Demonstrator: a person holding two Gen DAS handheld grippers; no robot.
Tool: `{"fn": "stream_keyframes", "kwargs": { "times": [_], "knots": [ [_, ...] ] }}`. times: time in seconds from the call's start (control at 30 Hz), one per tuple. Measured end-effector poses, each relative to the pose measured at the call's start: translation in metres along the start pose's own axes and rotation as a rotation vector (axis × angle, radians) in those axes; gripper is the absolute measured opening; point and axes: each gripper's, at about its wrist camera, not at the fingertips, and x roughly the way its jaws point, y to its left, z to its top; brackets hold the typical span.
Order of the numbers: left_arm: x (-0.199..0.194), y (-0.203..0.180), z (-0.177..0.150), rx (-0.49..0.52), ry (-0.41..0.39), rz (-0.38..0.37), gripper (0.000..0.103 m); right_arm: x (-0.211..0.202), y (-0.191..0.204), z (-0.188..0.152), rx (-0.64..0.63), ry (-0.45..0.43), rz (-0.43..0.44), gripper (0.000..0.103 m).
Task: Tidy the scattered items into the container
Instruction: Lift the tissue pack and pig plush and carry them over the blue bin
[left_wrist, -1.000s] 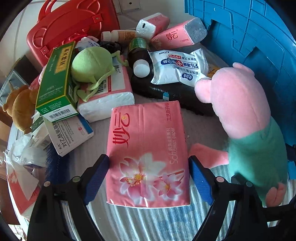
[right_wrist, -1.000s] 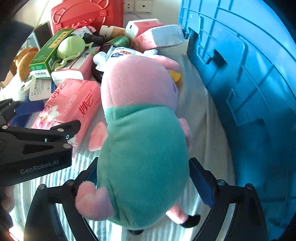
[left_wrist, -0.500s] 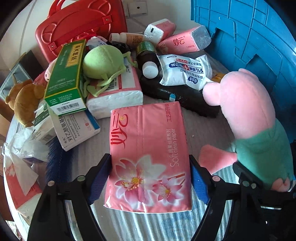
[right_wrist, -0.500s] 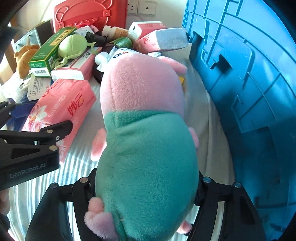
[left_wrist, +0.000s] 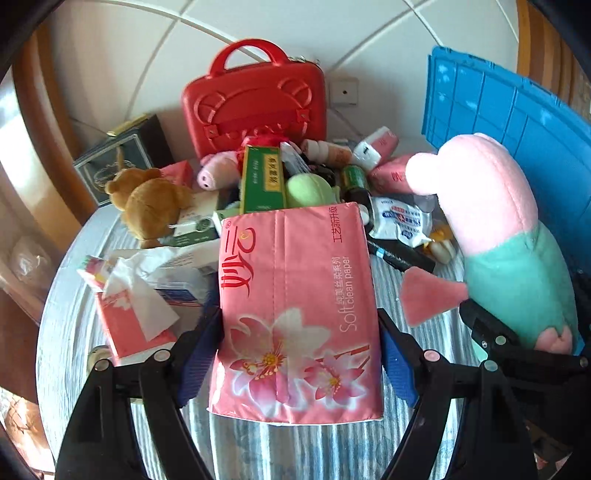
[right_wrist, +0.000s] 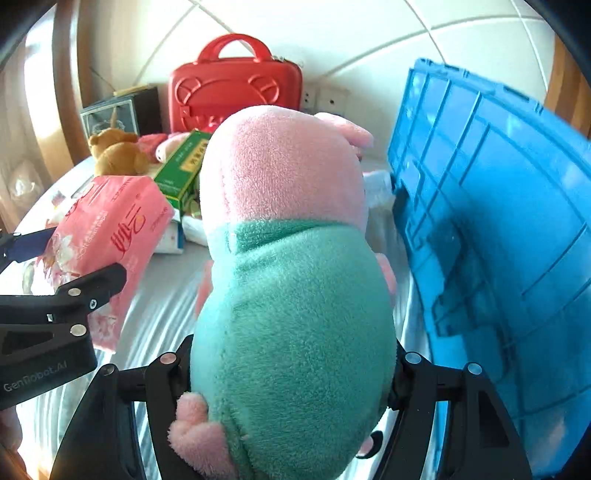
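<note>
Left jaws (left_wrist: 300, 358) clamp the pink soft-wrapped tissue pack (left_wrist: 295, 306) by its long sides: light, squashy, slick film, so grip mid-pack. Right jaws (right_wrist: 291, 373) squeeze the pink-and-green plush pig (right_wrist: 291, 295) round its belly; soft, unbreakable. Both raised off the striped surface (left_wrist: 314, 450), tilted down, beside the blue plastic crate (right_wrist: 498, 229).

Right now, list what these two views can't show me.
- Inside of the blue container: both views show only its outer wall.
- Right gripper's pads: right wrist view, buried in the pig plush.
- Items behind the pink tissue pack: left wrist view, the pack in the left gripper covers them.
- Plush's face: turned away.
</note>
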Motion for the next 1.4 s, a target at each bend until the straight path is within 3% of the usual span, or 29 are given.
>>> {"fn": "stream_keyframes", "kwargs": {
  "times": [0.23, 0.47, 0.7, 0.93, 1.2, 1.3, 1.4],
  "knots": [
    [-0.085, 0.027, 0.008, -0.078, -0.125, 0.069, 0.080, -0.081, 0.008, 0.038, -0.050, -0.173, 0.044, 0.070],
    [-0.152, 0.023, 0.017, -0.049, -0.247, 0.028, 0.080, -0.151, 0.016, 0.055, -0.045, -0.284, 0.010, 0.070],
    [-0.200, -0.010, 0.027, 0.025, -0.338, -0.011, 0.080, -0.214, -0.015, 0.047, -0.020, -0.365, -0.053, 0.070],
    [-0.231, -0.084, 0.050, 0.101, -0.421, -0.055, 0.080, -0.248, -0.086, 0.055, 0.015, -0.426, -0.120, 0.070],
    [-0.233, -0.219, 0.098, 0.139, -0.463, -0.092, 0.080, -0.242, -0.211, 0.074, -0.013, -0.448, -0.181, 0.070],
    [-0.223, -0.272, 0.122, 0.141, -0.421, -0.108, 0.080, -0.228, -0.265, 0.085, -0.034, -0.429, -0.187, 0.070],
    [-0.201, -0.321, 0.148, 0.144, -0.296, -0.171, 0.081, -0.204, -0.314, 0.098, -0.063, -0.381, -0.181, 0.070]
  ]
}}
